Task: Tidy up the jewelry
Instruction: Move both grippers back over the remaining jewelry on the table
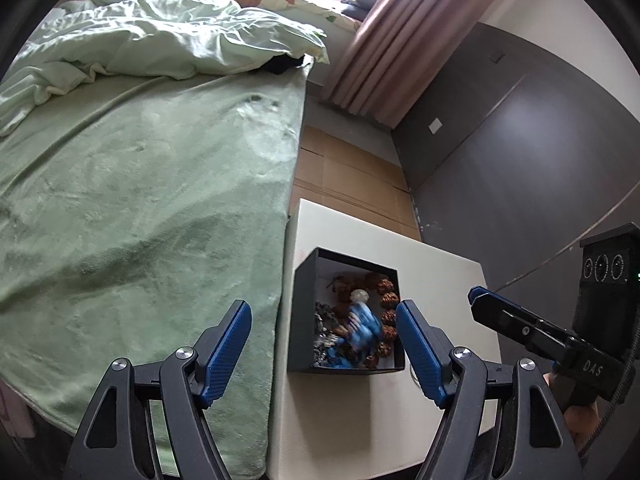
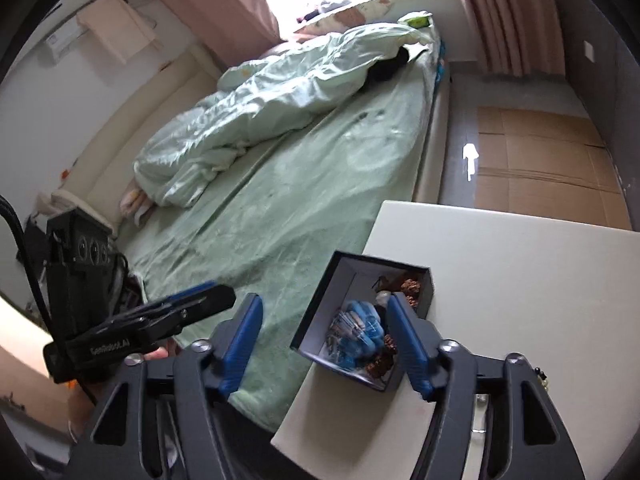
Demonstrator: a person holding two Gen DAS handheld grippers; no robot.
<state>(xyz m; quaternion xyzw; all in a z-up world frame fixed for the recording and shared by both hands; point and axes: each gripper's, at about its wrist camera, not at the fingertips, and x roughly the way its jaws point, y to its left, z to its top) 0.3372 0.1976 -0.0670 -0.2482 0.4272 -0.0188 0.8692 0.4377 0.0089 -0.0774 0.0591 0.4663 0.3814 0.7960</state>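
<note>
A small black box (image 1: 302, 312) (image 2: 424, 284) stands on a cream table top (image 1: 440, 276) (image 2: 520, 280) beside the bed. Inside lie brown knobbly beads (image 1: 384, 300) (image 2: 412, 280), silvery pieces (image 1: 324, 316) and a blurred blue beaded piece (image 1: 362, 326) (image 2: 360, 328). My left gripper (image 1: 324, 322) hangs open above the box, nothing between its blue pads (image 1: 230, 344). My right gripper (image 2: 324, 320) is open too, above the box's left side, its right fingertip (image 2: 400, 320) over the box's inside. Each gripper shows in the other's view: the right one (image 1: 478, 296), the left one (image 2: 216, 294).
A bed with a green blanket (image 1: 140, 208) (image 2: 280, 208) and a crumpled pale duvet (image 1: 160, 44) (image 2: 260, 104) lies left of the table. Flattened cardboard (image 1: 348, 176) (image 2: 540, 152) covers the floor beyond. Pink curtains (image 1: 392, 52) and a dark grey wall (image 1: 520, 152) stand to the right.
</note>
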